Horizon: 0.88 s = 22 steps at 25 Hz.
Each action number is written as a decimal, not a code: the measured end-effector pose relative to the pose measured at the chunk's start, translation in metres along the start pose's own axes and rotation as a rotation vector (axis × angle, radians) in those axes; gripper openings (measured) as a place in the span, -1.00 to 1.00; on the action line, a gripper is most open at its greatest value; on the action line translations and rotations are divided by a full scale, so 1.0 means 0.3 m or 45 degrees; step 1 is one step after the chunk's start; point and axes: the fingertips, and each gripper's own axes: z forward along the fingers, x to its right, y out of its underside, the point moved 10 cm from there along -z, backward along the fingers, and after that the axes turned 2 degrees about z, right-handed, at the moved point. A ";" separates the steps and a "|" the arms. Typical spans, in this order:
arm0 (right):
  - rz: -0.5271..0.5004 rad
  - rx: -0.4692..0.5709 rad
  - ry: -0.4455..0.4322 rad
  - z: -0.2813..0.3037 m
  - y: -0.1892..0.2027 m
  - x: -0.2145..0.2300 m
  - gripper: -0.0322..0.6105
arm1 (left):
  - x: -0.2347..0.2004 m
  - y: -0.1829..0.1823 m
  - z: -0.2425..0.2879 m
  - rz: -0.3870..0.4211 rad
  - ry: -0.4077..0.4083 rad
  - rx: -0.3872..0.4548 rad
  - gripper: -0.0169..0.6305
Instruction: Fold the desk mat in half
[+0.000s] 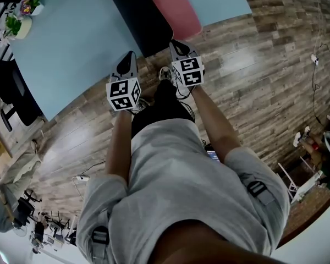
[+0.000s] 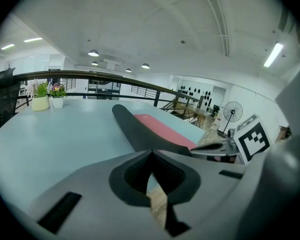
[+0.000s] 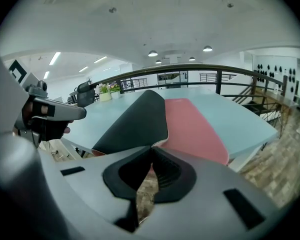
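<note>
- Right gripper (image 3: 152, 148): jaws drawn together, tips meeting. Wood floor (image 3: 142, 194) shows through the gap below them, so it hangs just off the table (image 3: 225, 109) edge.
- Desk mat (image 3: 140, 119) lies dead ahead of it, with the black flap's near corner right at the tips. I cannot tell whether that corner is nipped.
- Left gripper (image 2: 151, 153): jaws closed tip to tip, nothing between. The mat (image 2: 140, 129) sits ahead and off to its right, clearly the farther reach.
- The mat's long axis runs straight away from both tools across the table.
- The flap is matte black, its fold line a soft rounded roll. A smooth pink face is exposed to the right of it.
- Thin, limp sheet with rounded corners; pale blue tabletop, smooth.
- Judgement: the right tool is better placed, and the pink showing suggests the halves are not yet matched.
</note>
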 end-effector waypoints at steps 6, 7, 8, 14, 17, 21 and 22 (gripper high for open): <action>0.017 0.005 0.010 -0.005 -0.005 0.051 -0.84 | 0.032 -0.020 0.045 0.012 0.010 -0.008 -0.91; 0.021 0.006 0.012 -0.005 -0.006 0.061 -0.84 | 0.038 -0.024 0.053 0.016 0.013 -0.009 -0.91; 0.024 0.006 0.015 -0.005 -0.006 0.070 -0.84 | 0.044 -0.027 0.061 0.019 0.016 -0.010 -0.91; 0.038 0.009 0.028 -0.019 -0.008 0.127 -0.84 | 0.086 -0.054 0.099 0.033 0.029 -0.011 -0.91; 0.044 0.012 0.035 -0.018 -0.010 0.148 -0.84 | 0.099 -0.067 0.121 0.040 0.037 -0.012 -0.91; 0.058 0.015 0.050 -0.027 -0.007 0.186 -0.84 | 0.126 -0.083 0.145 0.054 0.050 -0.010 -0.91; 0.060 0.016 0.053 -0.031 -0.007 0.196 -0.84 | 0.132 -0.088 0.149 0.057 0.050 -0.009 -0.91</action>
